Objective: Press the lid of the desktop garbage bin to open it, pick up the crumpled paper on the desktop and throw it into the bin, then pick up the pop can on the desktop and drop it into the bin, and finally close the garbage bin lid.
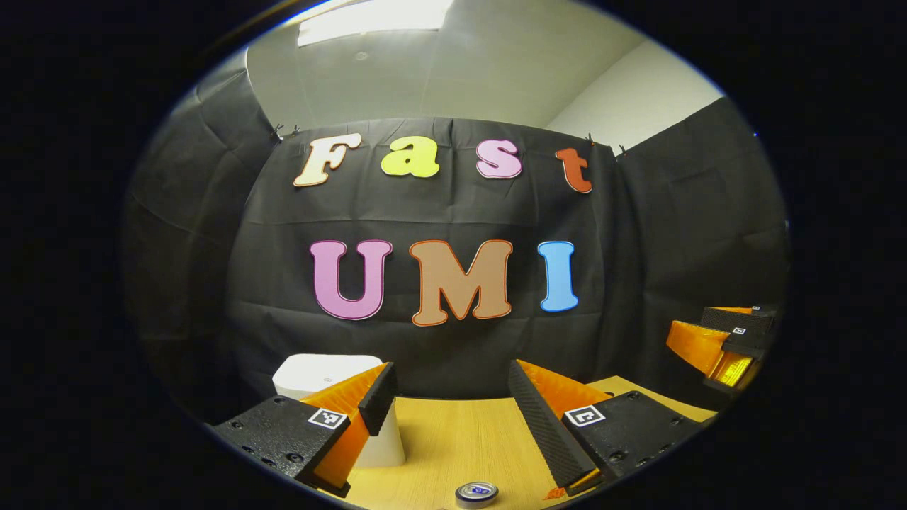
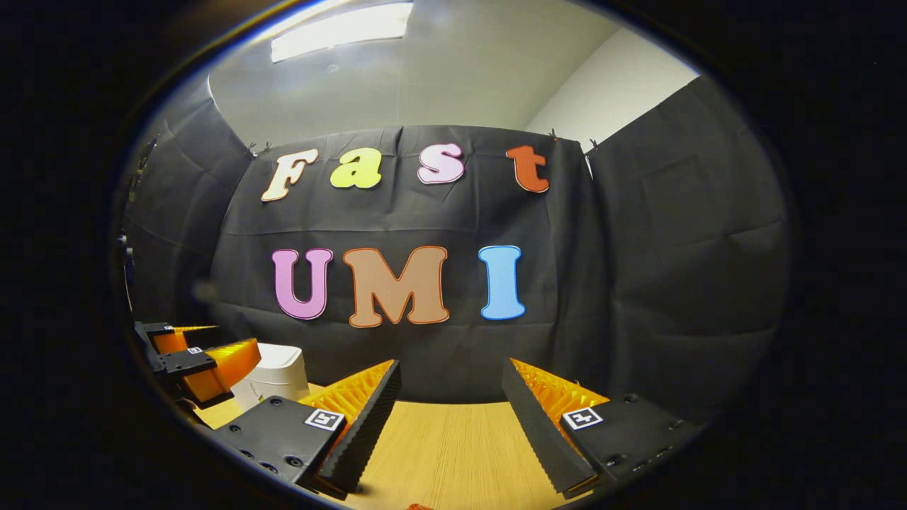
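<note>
Table [image 1: 460,439]: pale wood with fine straight grain, satin sheen. Bin [image 1: 319,375]: white plastic, smooth, faintly glossy lid. Can [image 1: 476,494]: top looks like shiny metal. Booth wall [image 1: 673,234]: black cloth, matt, creased. Left gripper [image 1: 453,397] finger faces [image 1: 542,425]: ribbed and matt; body plates matt and finely textured.
</note>
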